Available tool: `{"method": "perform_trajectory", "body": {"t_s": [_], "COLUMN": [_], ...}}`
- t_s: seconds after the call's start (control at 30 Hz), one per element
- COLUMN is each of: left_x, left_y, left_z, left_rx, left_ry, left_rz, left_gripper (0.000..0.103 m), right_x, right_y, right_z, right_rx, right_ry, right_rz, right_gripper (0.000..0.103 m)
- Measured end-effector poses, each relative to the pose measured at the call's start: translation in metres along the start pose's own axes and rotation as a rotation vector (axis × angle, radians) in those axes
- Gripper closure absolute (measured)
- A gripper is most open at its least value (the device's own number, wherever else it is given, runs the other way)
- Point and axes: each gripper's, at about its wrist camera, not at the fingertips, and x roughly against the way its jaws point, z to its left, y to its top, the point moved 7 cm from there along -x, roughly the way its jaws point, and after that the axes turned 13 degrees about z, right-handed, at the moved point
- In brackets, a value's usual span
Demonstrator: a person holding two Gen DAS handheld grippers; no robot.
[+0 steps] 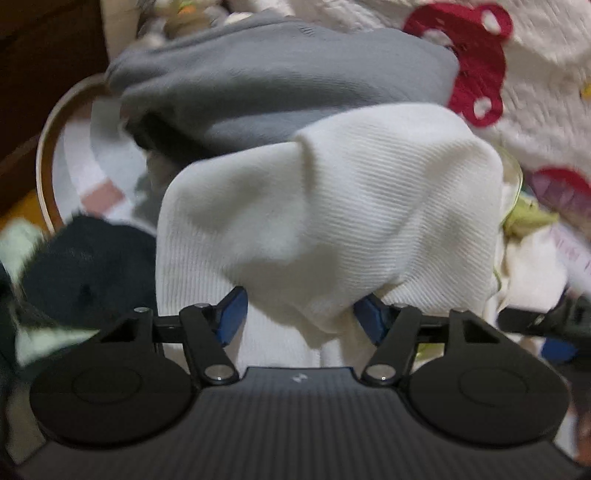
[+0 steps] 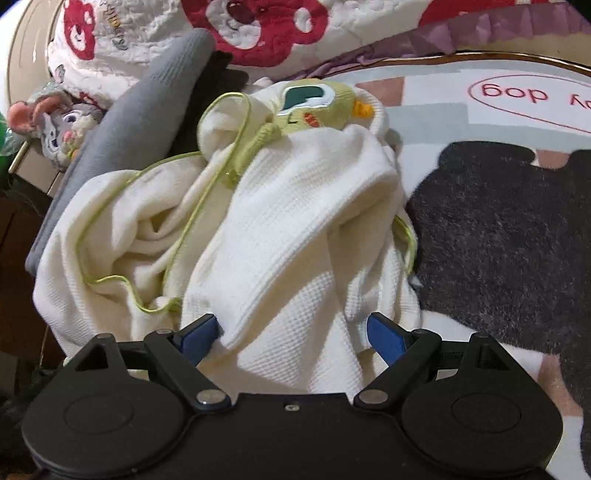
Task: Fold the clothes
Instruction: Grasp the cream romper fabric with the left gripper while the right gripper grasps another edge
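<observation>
A white ribbed garment [image 1: 332,206] drapes over my left gripper [image 1: 299,295] and hides its fingertips. Its blue pads stand wide apart with a bunch of this cloth hanging between them, and no firm pinch shows. Behind it lies a grey garment [image 1: 277,74]. In the right wrist view a crumpled cream waffle garment [image 2: 295,229] with green piping and a yellow-green chick patch [image 2: 314,103] lies in a heap. My right gripper [image 2: 291,325] is open, its pads either side of a fold of this cloth. The grey garment [image 2: 147,110] lies at the heap's left.
A white quilt with red bears [image 2: 258,29] lies behind the clothes. A round printed surface with a gold rim [image 2: 443,59] carries a dark fuzzy patch [image 2: 498,229] at the right. A plush toy [image 2: 62,125] sits far left. A dark cloth [image 1: 88,269] lies at the left.
</observation>
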Motion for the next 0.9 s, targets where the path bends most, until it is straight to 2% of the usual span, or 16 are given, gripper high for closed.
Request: {"method": "perform_trajectory", "body": {"t_s": [0.07, 0.13, 0.27, 0.3, 0.37, 0.43, 0.47, 0.53, 0.57, 0.63, 0.7, 0.73, 0.77, 0.8, 0.83, 0.9], "left_x": [0.009, 0.015, 0.011, 0.008, -0.001, -0.009, -0.011, -0.014, -0.016, -0.018, -0.022, -0.024, -0.023, -0.022, -0.021, -0.019], "left_y": [0.001, 0.003, -0.002, -0.004, -0.007, -0.005, -0.004, -0.001, 0.0, -0.001, 0.0, 0.001, 0.001, 0.001, 0.0, -0.001], "left_z": [0.002, -0.008, -0.034, -0.041, -0.049, -0.051, -0.049, -0.046, -0.044, -0.04, -0.037, -0.037, -0.036, -0.037, -0.037, -0.041], "left_rx": [0.01, -0.014, -0.11, -0.135, -0.161, -0.167, -0.156, -0.135, -0.123, -0.103, -0.087, -0.081, -0.074, -0.066, -0.065, -0.086], "left_ry": [-0.029, -0.063, -0.122, -0.126, -0.114, -0.106, -0.091, -0.065, -0.062, -0.065, -0.059, -0.058, -0.065, -0.075, -0.08, -0.075], "left_rz": [-0.035, -0.07, -0.056, -0.042, -0.013, 0.002, -0.003, -0.01, -0.003, 0.004, 0.005, 0.005, 0.005, 0.004, 0.0, -0.013], "left_gripper": [0.04, 0.035, 0.022, 0.02, 0.02, 0.02, 0.023, 0.05, 0.054, 0.072, 0.084, 0.086, 0.087, 0.088, 0.089, 0.091], "right_x": [0.001, 0.001, 0.002, 0.001, 0.001, -0.001, -0.004, -0.011, -0.015, -0.019, -0.024, -0.027, -0.029, -0.03, -0.028, -0.021], "right_y": [0.0, 0.001, 0.003, 0.004, 0.006, 0.009, 0.011, 0.014, 0.015, 0.015, 0.015, 0.014, 0.014, 0.011, 0.01, 0.006], "right_z": [-0.005, -0.013, -0.024, -0.025, -0.029, -0.029, -0.029, -0.028, -0.027, -0.02, -0.013, -0.006, 0.001, 0.01, 0.018, 0.034], "right_rx": [-0.011, 0.015, -0.013, -0.043, -0.103, -0.13, -0.13, -0.132, -0.134, -0.098, -0.036, 0.031, 0.097, 0.175, 0.223, 0.319], "right_ry": [-0.027, -0.173, -0.1, -0.05, 0.049, 0.1, 0.099, 0.094, 0.089, 0.071, 0.033, 0.011, -0.011, -0.021, -0.044, -0.103], "right_rz": [-0.016, -0.038, -0.031, -0.03, -0.03, -0.038, -0.042, -0.048, -0.049, -0.05, -0.04, -0.025, -0.01, 0.002, -0.006, -0.046], "right_gripper": [0.011, 0.008, 0.008, 0.008, 0.008, 0.008, 0.008, 0.008, 0.007, 0.001, 0.001, 0.003, 0.013, 0.051, 0.068, 0.08]}}
